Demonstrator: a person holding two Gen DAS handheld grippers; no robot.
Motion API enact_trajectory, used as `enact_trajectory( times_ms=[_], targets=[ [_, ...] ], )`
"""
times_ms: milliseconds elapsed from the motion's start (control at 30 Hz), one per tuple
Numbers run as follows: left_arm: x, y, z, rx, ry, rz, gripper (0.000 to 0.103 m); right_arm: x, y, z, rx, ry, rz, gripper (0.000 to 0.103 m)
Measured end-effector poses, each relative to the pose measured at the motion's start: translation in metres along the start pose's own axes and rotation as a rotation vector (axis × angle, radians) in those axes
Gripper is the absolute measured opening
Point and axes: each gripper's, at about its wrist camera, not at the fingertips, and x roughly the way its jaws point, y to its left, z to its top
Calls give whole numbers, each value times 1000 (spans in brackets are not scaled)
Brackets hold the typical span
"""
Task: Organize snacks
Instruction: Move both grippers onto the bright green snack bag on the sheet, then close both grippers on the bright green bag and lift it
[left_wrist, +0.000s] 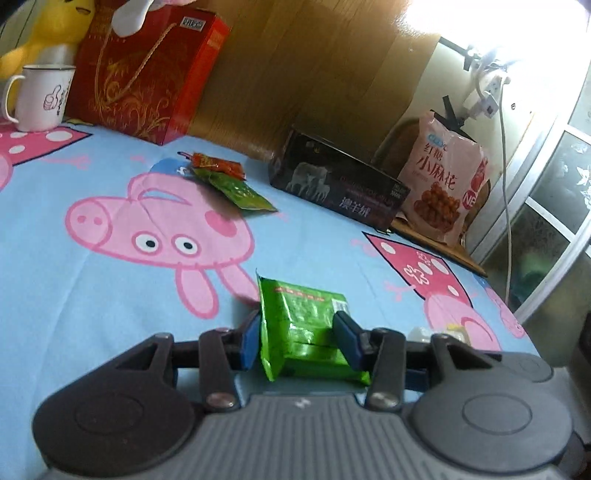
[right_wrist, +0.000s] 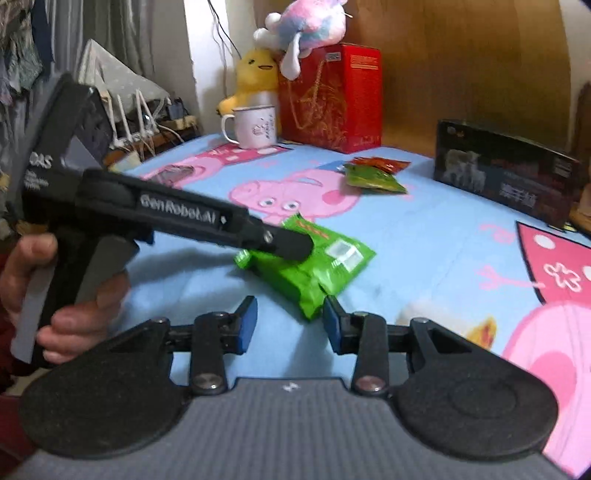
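From the left wrist, the left gripper (left_wrist: 297, 334) has its jaws clamped on a green snack packet (left_wrist: 306, 325), held over the cartoon-pig bedsheet (left_wrist: 92, 288). Ahead lies open sheet — then a red packet (left_wrist: 218, 165) overlapping a second green packet (left_wrist: 236, 192) near the far edge. A red gift box (left_wrist: 147, 74), a white mug (left_wrist: 42, 98), a black box (left_wrist: 340, 184) and a pink snack bag (left_wrist: 443, 177) line the wooden headboard (left_wrist: 303, 66).

From the right wrist, the right gripper (right_wrist: 290, 321) has its jaws apart and empty, just short of the green snack packet — a hand (right_wrist: 44, 291) grips the left tool's handle. Right of the packet the sheet is bare.
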Motion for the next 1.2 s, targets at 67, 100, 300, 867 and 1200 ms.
enact_trajectory(
  times_ms=[67,100,300,867,1200],
  targets=[
    [-1,1,0,-4,-2,-3,42,-4,2,-5,8,-19,-19,44],
    [-1,1,0,-7,-3,-5,42,-7,2,-6,22,-27,-23,44],
    [0,-3,-1,16,-7,8,45,-35,-12,-22,105,-55,-24,46],
    [2,-3,-1,14,-7,-8,51,-3,-66,6,81,-78,-41,62],
    [4,-3,2,8,-1,-36,60,-15,-45,-3,2,-46,146,79]
  ],
)
